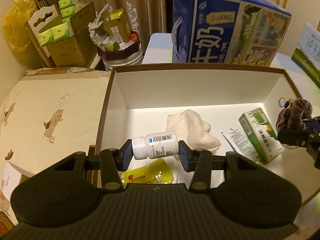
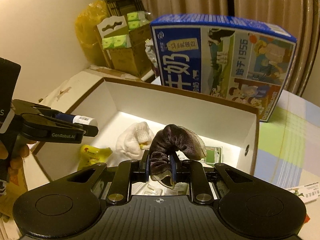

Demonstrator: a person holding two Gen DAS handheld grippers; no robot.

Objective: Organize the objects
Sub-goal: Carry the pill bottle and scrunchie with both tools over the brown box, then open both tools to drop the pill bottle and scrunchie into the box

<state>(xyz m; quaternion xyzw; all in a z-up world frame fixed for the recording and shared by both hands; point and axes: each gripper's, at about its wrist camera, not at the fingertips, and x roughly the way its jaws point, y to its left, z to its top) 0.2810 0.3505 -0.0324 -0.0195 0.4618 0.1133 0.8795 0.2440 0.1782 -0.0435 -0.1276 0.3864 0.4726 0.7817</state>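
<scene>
A small white plastic pill bottle with a white ribbed cap and a barcode label [image 1: 155, 147] is lying sideways, clamped end to end between the fingers of the left gripper [image 1: 155, 153], and is hanging above the floor of a large open cardboard box with brown rims and white inner walls [image 1: 192, 84]. The right gripper [image 2: 161, 168] is pinching a dark brown velvet scrunchie [image 2: 174, 140] between its nearly closed fingers, also over the box.

On the box floor a crumpled white knitted cloth [image 1: 195, 128] is lying behind the bottle, a yellow soft pouch [image 1: 149, 173] is sitting under it, and a green-and-white carton [image 1: 260, 136] is lying tilted near the right wall, with a flat white sachet [image 1: 237, 139] just beside it.

A tall blue milk carton case with cartoon pictures [image 1: 230, 30] is standing on the table [image 1: 158, 48] just behind the box.
</scene>
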